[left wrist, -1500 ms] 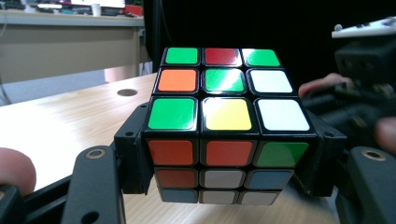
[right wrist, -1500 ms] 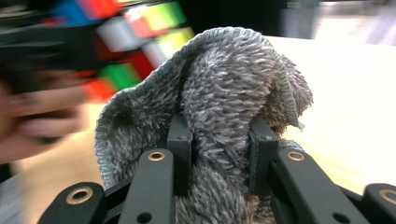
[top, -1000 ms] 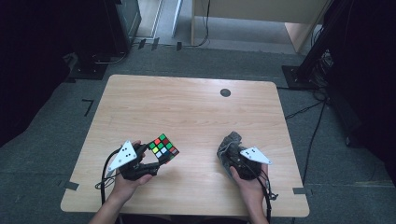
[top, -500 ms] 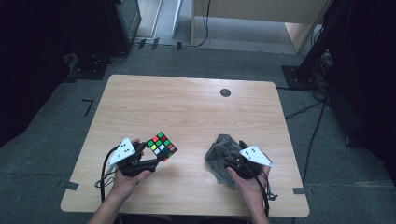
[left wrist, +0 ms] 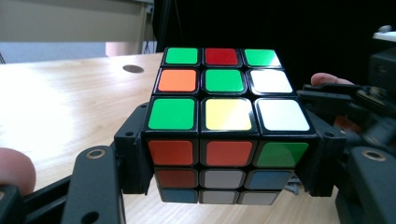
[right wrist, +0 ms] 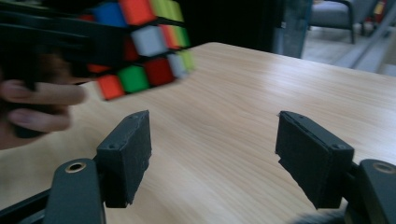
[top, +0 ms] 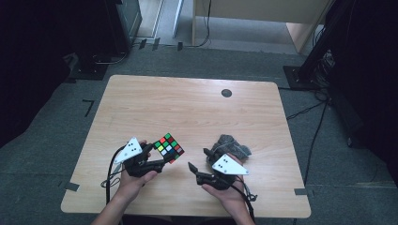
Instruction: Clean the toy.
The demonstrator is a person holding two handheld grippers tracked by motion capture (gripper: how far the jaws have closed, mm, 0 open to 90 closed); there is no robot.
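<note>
The left gripper (top: 162,157) clamps a puzzle cube (top: 169,147) above the table (top: 187,108), its underside hidden. The right gripper (top: 199,159), jaws just opened and empty, partly covers a grey cloth (top: 230,143).

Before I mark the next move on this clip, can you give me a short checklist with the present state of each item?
1. Left gripper clamped on the puzzle cube: ok, a finger presses each side of it.
2. Cube lifted off the table: ok, it is held above the wood in the left gripper view.
3. Right gripper free: ok, its fingers stand apart with bare table between them, having just been opening.
4. Grey cloth released: ok, it lies crumpled on the table beside the right gripper.
5. Right gripper aimed at the cube: ok, the cube sits ahead in its view.
6. Cube firmly seated: cannot tell.
</note>
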